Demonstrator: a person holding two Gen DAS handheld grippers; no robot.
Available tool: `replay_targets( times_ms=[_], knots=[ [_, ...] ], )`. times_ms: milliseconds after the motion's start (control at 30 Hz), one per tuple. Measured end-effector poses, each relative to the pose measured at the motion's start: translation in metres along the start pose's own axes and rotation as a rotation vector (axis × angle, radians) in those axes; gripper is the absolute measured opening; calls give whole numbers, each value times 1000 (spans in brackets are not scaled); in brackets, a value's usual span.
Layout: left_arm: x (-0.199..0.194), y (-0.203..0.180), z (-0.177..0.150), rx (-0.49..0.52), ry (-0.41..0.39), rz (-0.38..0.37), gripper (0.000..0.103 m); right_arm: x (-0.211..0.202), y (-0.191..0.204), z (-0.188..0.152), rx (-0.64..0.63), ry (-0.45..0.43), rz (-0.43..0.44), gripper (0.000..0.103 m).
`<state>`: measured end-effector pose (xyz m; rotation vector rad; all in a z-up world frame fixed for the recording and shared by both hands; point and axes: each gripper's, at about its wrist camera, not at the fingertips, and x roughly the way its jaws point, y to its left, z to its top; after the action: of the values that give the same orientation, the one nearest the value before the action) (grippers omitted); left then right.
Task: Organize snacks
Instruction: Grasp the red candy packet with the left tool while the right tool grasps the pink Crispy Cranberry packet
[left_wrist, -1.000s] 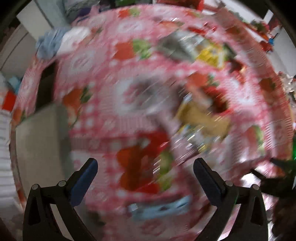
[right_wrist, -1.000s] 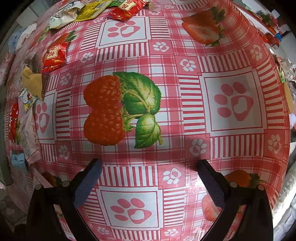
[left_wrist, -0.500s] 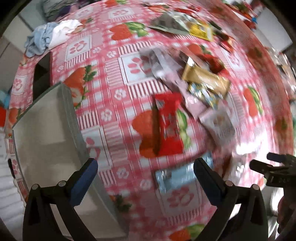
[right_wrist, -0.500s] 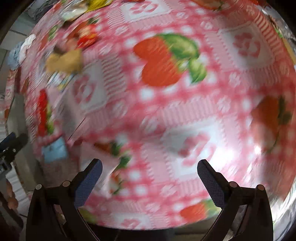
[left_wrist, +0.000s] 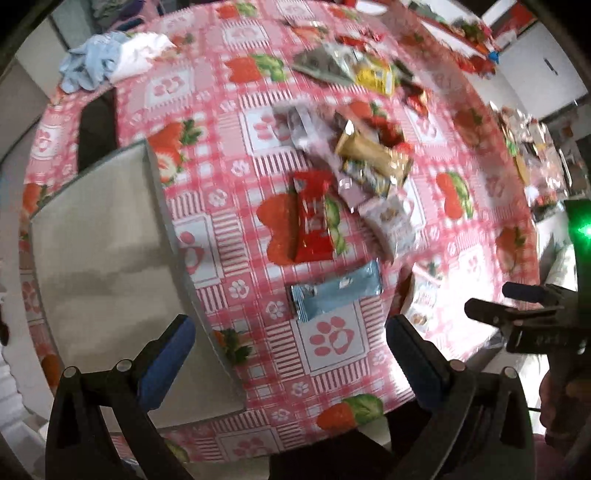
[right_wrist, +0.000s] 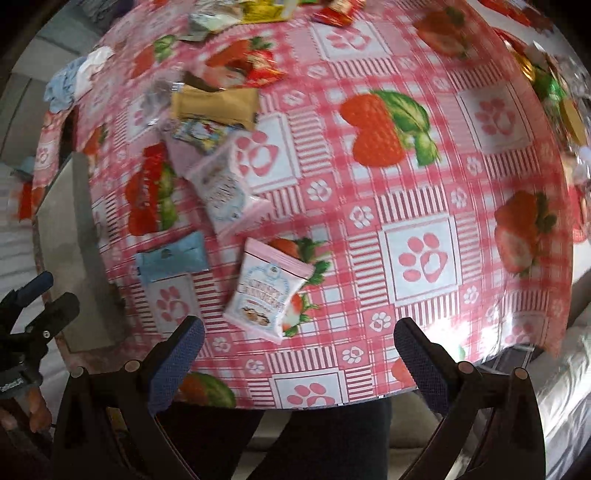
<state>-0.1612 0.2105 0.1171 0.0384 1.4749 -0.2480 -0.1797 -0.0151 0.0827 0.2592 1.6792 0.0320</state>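
Snack packets lie on a pink strawberry tablecloth (left_wrist: 332, 339). A red packet (left_wrist: 312, 221), a light blue packet (left_wrist: 338, 293), a tan packet (left_wrist: 373, 155) and a pale pink packet (left_wrist: 388, 221) lie mid-table. In the right wrist view a pink cookie packet (right_wrist: 267, 291) lies nearest, beside the blue packet (right_wrist: 171, 258) and another pink packet (right_wrist: 225, 188). A grey box (left_wrist: 107, 266) sits at the left. My left gripper (left_wrist: 288, 347) is open and empty above the table's near edge. My right gripper (right_wrist: 299, 350) is open and empty just short of the cookie packet.
More packets (left_wrist: 343, 66) lie at the far side. A blue and white cloth (left_wrist: 110, 62) sits far left, with a black object (left_wrist: 98, 129) behind the grey box. The table's near edge (right_wrist: 332, 400) is just under the right gripper. Clutter (right_wrist: 554, 88) lines the right edge.
Both grippers have pulled back toward the table's near edge, so more of the table and the snacks has come into view. Both stayed open.
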Motion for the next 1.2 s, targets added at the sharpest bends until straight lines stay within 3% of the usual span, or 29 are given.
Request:
replay_targets(
  times_ms=[167,400,1200],
  knots=[
    [-16,-4,2,-41,-33,68,103,-13,3,4,-116,-14,-7,103],
    [-23,3,8,-70,-44,91,103,-25,3,16,-127,-31,-23,103],
    [-17,13,19,-61,-47,39,103,-15,15,15,-116,30,-80,103]
  ],
)
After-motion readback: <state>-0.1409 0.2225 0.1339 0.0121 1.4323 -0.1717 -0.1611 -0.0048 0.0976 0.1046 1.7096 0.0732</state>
